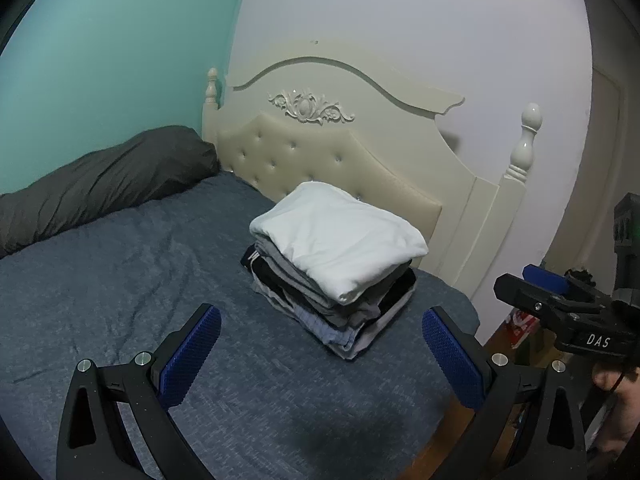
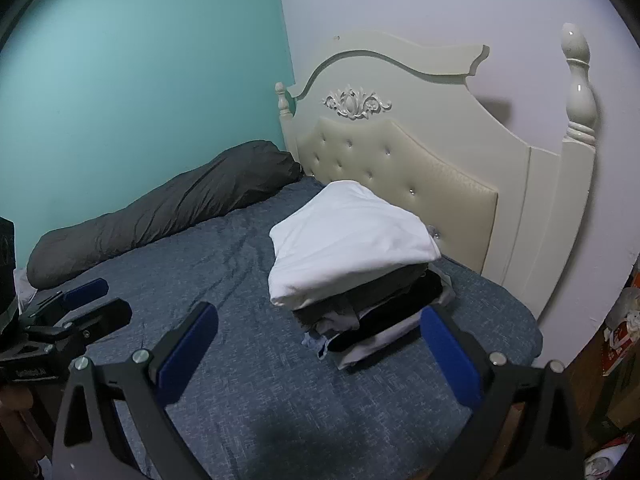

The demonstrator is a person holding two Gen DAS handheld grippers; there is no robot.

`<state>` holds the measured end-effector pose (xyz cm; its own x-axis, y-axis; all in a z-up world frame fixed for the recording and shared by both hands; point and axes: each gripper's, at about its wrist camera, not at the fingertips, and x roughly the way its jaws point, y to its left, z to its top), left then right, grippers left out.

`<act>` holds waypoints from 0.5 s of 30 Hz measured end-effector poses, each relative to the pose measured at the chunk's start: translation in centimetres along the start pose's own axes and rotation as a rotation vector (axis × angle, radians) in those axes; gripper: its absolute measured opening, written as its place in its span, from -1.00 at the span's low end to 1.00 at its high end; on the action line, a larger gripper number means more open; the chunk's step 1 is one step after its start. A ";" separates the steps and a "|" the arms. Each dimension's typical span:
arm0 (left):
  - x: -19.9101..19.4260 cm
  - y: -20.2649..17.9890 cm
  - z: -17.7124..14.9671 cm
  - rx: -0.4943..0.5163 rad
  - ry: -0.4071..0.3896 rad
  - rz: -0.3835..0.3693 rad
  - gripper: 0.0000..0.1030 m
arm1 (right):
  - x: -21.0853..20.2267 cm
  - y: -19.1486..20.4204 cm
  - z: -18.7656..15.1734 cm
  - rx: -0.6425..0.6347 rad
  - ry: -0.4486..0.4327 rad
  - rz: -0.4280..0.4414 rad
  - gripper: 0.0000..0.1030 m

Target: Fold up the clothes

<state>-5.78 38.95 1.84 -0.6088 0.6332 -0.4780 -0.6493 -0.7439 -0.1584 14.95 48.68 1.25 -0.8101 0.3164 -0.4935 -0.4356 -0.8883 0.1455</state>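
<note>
Left gripper [image 1: 320,360] jaws wide apart, empty, over blue bedspread [image 1: 120,280]. Right gripper [image 2: 320,356] likewise spread, empty. Only the left view shows a hand [image 1: 616,396] on the right tool. Folded clothes stack [image 1: 336,272], white piece on top, sits near headboard [image 1: 320,156]; grey pillow [image 1: 100,184] beyond.

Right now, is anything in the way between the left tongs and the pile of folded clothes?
Nothing visible. Only bare blue bedspread lies between the open left tongs and the pile of folded clothes. The right tongs are open and held off to the side.
</note>
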 end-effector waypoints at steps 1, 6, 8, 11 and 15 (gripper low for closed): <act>-0.2 -0.1 -0.1 0.003 0.000 0.000 0.99 | -0.2 0.1 -0.1 0.000 -0.001 0.001 0.98; -0.8 -0.2 -0.3 -0.003 0.001 -0.007 0.99 | -1.0 0.3 -0.4 -0.001 -0.003 -0.002 0.98; -1.2 -0.2 -0.4 -0.003 -0.001 -0.010 0.99 | -1.4 0.5 -0.5 -0.001 0.000 -0.003 0.98; -1.6 -0.2 -0.6 -0.004 0.000 -0.011 0.99 | -1.9 0.8 -0.9 -0.004 0.002 -0.007 0.98; -2.1 -0.3 -0.8 -0.005 0.000 -0.007 0.99 | -2.7 1.1 -1.3 -0.001 0.006 -0.008 0.98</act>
<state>-3.93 37.62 2.17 -0.6039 0.6384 -0.4771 -0.6515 -0.7403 -0.1659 17.15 46.47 1.61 -0.8045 0.3213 -0.4995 -0.4413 -0.8863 0.1407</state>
